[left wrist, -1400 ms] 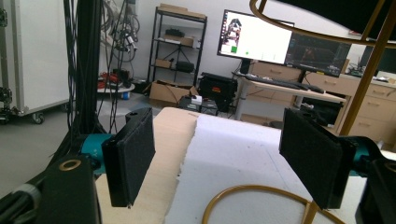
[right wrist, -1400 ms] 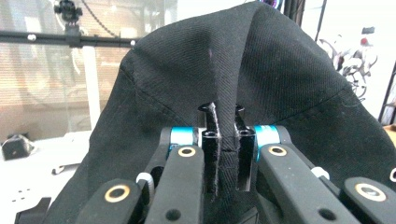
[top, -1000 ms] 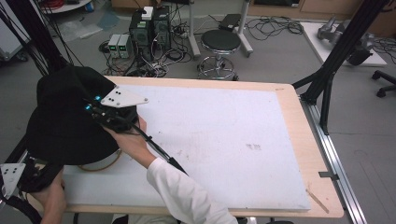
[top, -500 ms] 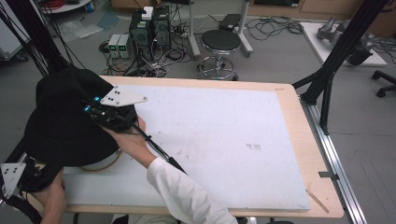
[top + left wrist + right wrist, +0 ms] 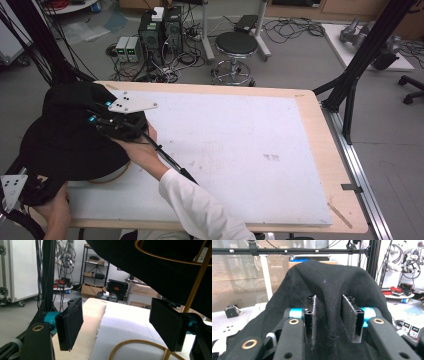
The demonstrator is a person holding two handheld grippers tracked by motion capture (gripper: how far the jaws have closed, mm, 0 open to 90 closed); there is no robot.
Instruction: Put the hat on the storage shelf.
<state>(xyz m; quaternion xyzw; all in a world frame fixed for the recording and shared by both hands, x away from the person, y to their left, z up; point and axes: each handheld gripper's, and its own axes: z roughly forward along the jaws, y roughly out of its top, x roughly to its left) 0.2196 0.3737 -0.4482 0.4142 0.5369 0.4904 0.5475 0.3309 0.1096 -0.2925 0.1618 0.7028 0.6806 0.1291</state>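
Right gripper view: the right gripper (image 5: pixel 329 320) pinches a fold of black cloth (image 5: pixel 329 277); the left gripper (image 5: pixel 120 326), jaws spread, likely should grip the gold wire frame (image 5: pixel 197 282) firmly first.

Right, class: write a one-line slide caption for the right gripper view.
Right claw pinching a raised fold of black cloth between its jaws.

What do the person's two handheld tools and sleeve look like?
Each tool has two flat black pads on teal mounts, black links with brass-ringed pivots, and a grey three-cornered plate on top. A black cable trails back. The sleeve is white.
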